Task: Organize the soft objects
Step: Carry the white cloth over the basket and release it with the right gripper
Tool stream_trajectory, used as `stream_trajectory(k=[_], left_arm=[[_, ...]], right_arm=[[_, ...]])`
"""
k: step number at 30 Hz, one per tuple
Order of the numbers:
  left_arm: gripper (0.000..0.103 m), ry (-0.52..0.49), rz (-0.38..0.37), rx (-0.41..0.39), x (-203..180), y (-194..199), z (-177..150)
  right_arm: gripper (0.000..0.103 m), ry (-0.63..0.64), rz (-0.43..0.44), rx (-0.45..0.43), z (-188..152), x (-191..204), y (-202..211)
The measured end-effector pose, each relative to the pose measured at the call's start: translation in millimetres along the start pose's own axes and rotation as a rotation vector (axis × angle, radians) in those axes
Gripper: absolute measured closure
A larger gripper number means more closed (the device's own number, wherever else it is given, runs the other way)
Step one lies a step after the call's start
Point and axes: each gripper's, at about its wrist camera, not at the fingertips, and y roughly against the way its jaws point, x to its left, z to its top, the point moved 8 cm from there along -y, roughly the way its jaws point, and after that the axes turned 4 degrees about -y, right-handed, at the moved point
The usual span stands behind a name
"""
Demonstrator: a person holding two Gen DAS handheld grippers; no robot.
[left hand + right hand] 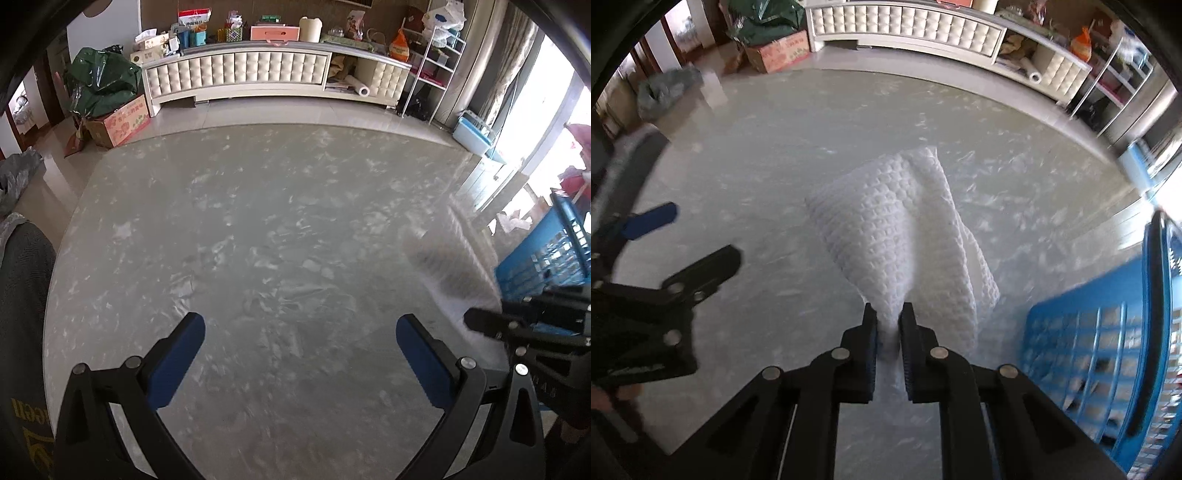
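My right gripper (888, 314) is shut on a folded white waffle-weave cloth (897, 229) and holds it hanging forward above the grey marble table (768, 177). A blue slatted basket (1108, 339) stands at the right, close to the cloth. My left gripper (300, 328) is open and empty over the bare table (258, 221). In the left wrist view the basket (543, 258) is at the right edge, the cloth (447, 266) is a blurred pale smear next to it, and the right gripper (480, 319) reaches in there. The left gripper (690, 240) shows at the left of the right wrist view.
A long cream tufted cabinet (258, 70) with clutter on top runs along the far wall. A cardboard box (122, 122) with a green bag sits on the floor at the far left. A wire shelf (432, 62) stands at the far right. The table's round edge (62, 236) curves at the left.
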Motion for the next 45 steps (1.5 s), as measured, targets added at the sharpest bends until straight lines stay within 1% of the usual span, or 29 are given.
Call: stream_trajectory(k=[5, 10, 15, 20, 24, 28, 31, 33, 36, 40, 43, 45], left_arm=[[0.0, 0.006, -0.022, -0.026, -13, 31, -3], [0.0, -0.025, -0.015, -0.061, -31, 67, -3], [0.0, -0.052, -0.013, -0.102, -51, 107, 0], [0.0, -0.091, -0.003, -0.139, -78, 142, 3], [0.0, -0.131, -0.016, -0.169, -108, 164, 8], [0.0, -0.182, -0.018, -0.192, -142, 177, 14], [0.0, -0.224, -0.013, -0.195, -166, 179, 21], [0.0, -0.24, -0.027, -0.2, -183, 178, 26], [0.0, -0.254, -0.044, -0.202, -198, 174, 31], [0.0, -0.279, -0.061, -0.196, -217, 166, 36], [0.0, -0.295, -0.071, -0.187, -224, 156, 37], [0.0, -0.301, -0.074, -0.178, -228, 149, 35]], right_arm=[[0.093, -0.042, 0.096, -0.014, -12, 5, 27], [0.093, -0.053, 0.141, -0.052, -22, 1, 58], [0.093, -0.072, 0.201, -0.082, -33, -14, 86], [0.093, -0.126, 0.266, -0.133, -43, -35, 120], [0.093, -0.155, 0.264, -0.185, -46, -54, 134], [0.093, -0.195, 0.266, -0.233, -54, -88, 151], [0.093, -0.224, 0.26, -0.259, -60, -107, 159], [0.093, -0.242, 0.249, -0.274, -63, -119, 162], [0.093, -0.26, 0.23, -0.29, -65, -125, 164], [0.093, -0.285, 0.176, -0.323, -63, -136, 169], [0.093, -0.29, 0.13, -0.324, -60, -140, 162], [0.093, -0.28, 0.067, -0.315, -57, -140, 148]])
